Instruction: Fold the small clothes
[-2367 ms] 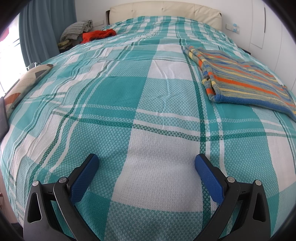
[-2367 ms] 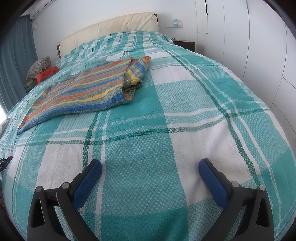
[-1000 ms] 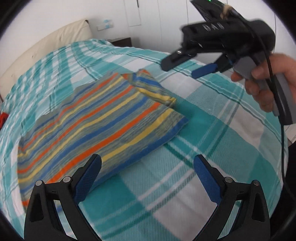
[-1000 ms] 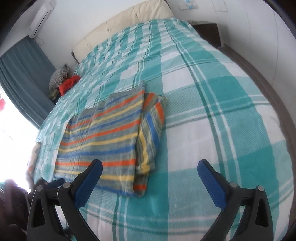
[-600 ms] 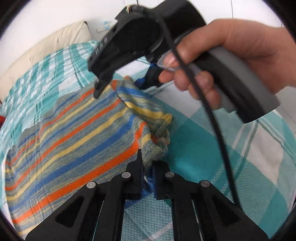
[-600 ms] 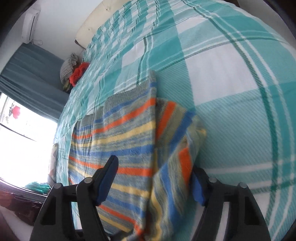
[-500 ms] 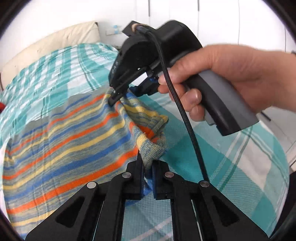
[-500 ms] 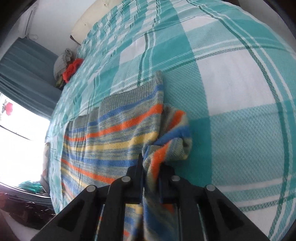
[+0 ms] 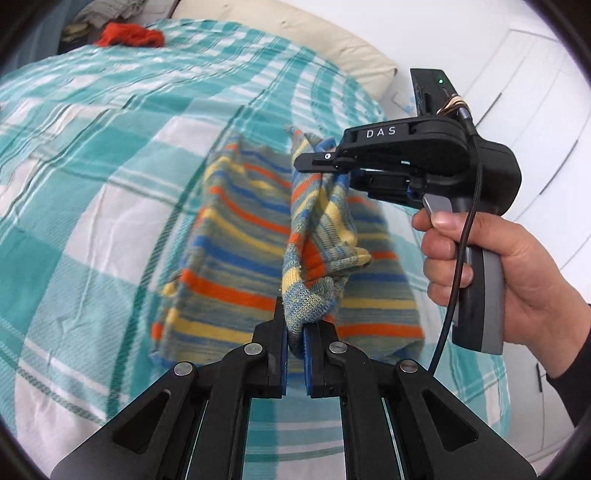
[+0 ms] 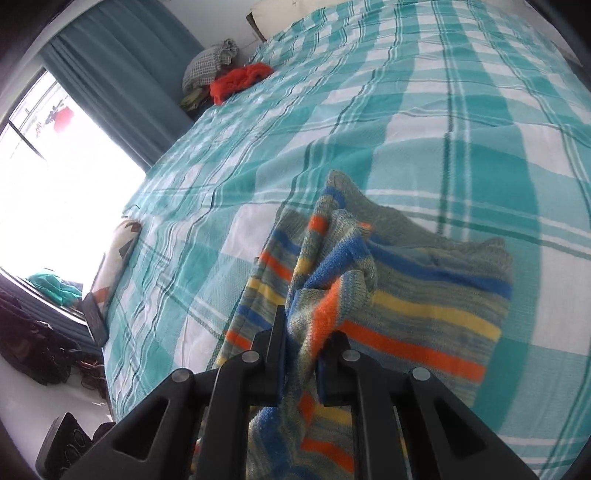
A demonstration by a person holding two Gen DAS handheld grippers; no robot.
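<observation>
A striped knitted sweater (image 9: 240,236) in blue, orange, yellow and grey lies partly folded on the teal plaid bedspread (image 9: 92,184). My left gripper (image 9: 294,343) is shut on a bunched edge of it at the near side, lifting that part off the bed. In the left wrist view my right gripper (image 9: 308,164), held by a person's hand (image 9: 517,280), pinches the far end of the same raised edge. The right wrist view shows that gripper (image 10: 301,343) shut on a fold of the sweater (image 10: 424,295), with the rest draped over the bedspread (image 10: 406,110).
A red garment (image 10: 240,81) and a grey checked bundle (image 10: 210,62) sit at the bed's far corner by the teal curtain (image 10: 122,74). A patterned cushion (image 10: 118,251) lies at the window-side edge. The cream headboard (image 9: 295,29) and white wardrobe doors (image 9: 535,92) stand beyond.
Both grippers went from wide open to shut on the sweater's edge. Since then they have swung sideways across the bed, lifting and dragging that edge over the rest of the sweater.
</observation>
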